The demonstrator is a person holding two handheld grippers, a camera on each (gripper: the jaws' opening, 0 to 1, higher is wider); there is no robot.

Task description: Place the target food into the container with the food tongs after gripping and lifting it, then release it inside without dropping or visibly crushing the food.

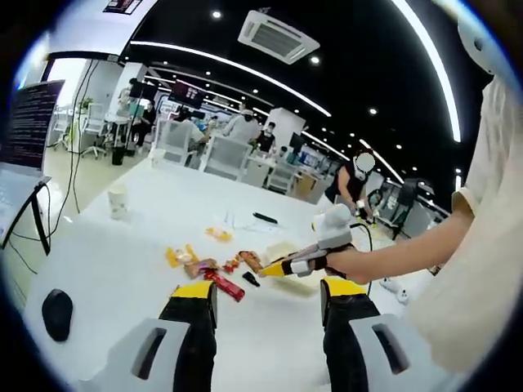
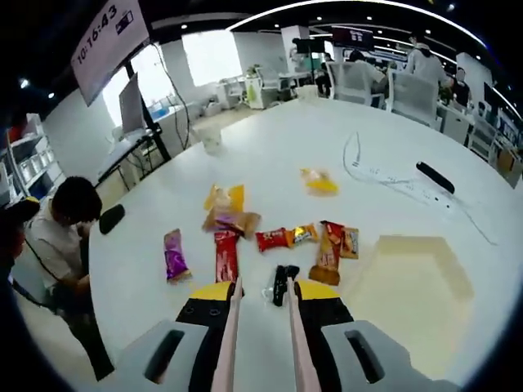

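We hold the tongs (image 2: 260, 327) in the right gripper (image 2: 260, 304), tips parted over the black snack (image 2: 281, 284), beside the container (image 2: 409, 282); the left gripper (image 1: 270, 304) waits spread.

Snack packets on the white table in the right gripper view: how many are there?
8: purple packet, long red packet, yellow-brown packet, red packet, gold packet, tall red-orange packet, orange packet, yellow packet farther back. Overlaps may hide more.

— How is the surface (image 2: 270, 147) looking?
— Smooth, white, glossy. The snack wrappers (image 2: 282, 238) are shining like foil plastic.
— And the container (image 2: 409, 282)?
— Looking matt, pale, plastic-like; the tongs (image 2: 261, 327) are gleaming softly.
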